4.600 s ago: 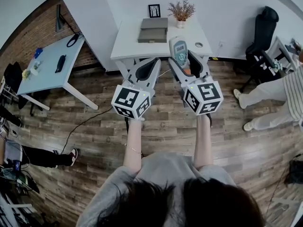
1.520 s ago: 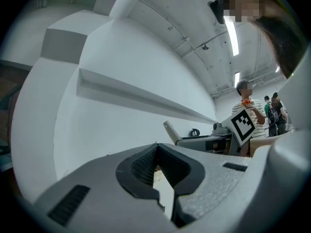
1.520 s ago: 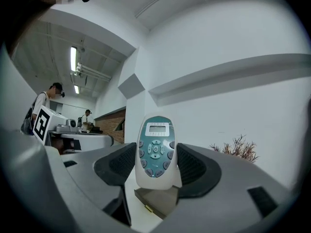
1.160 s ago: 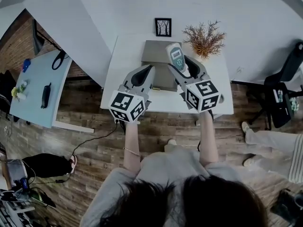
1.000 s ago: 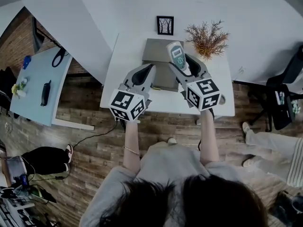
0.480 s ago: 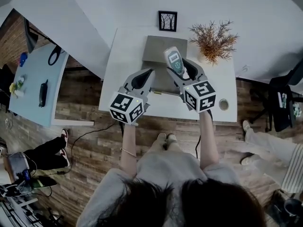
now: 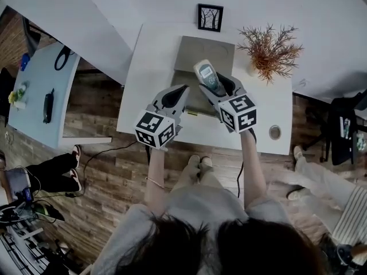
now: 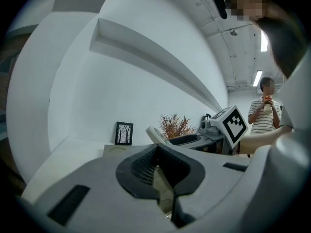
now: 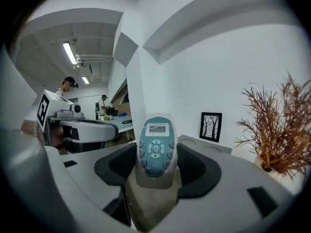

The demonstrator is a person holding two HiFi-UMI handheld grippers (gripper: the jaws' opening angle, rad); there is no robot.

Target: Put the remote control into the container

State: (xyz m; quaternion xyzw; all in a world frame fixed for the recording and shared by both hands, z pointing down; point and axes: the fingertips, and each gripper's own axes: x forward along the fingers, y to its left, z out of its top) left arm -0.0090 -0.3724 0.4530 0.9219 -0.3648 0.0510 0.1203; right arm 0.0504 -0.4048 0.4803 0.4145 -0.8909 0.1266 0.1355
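Observation:
My right gripper (image 7: 217, 88) is shut on the remote control (image 7: 206, 77), a pale grey handset with a teal button face. The handset stands up between the jaws (image 9: 155, 171), screen end uppermost (image 9: 155, 147). It hangs over the grey container (image 7: 204, 49), an open box on the white table (image 7: 149, 62). The container's flat grey panel shows behind the remote (image 9: 206, 143). My left gripper (image 7: 174, 95) hovers beside it over the table's front left. Its jaws are shut with nothing between them (image 8: 158, 171).
A small framed picture (image 7: 210, 17) and a dried plant in a vase (image 7: 269, 43) stand at the table's back. A round grommet (image 7: 275, 132) sits near its front right corner. A blue side table (image 7: 43, 90) stands left, a black chair (image 7: 344, 128) right. A person in a striped shirt (image 8: 265, 114) stands nearby.
The white table has drawn nearer beneath me. My right gripper with the remote now sits over the container rather than in front of it. The left gripper keeps its place alongside.

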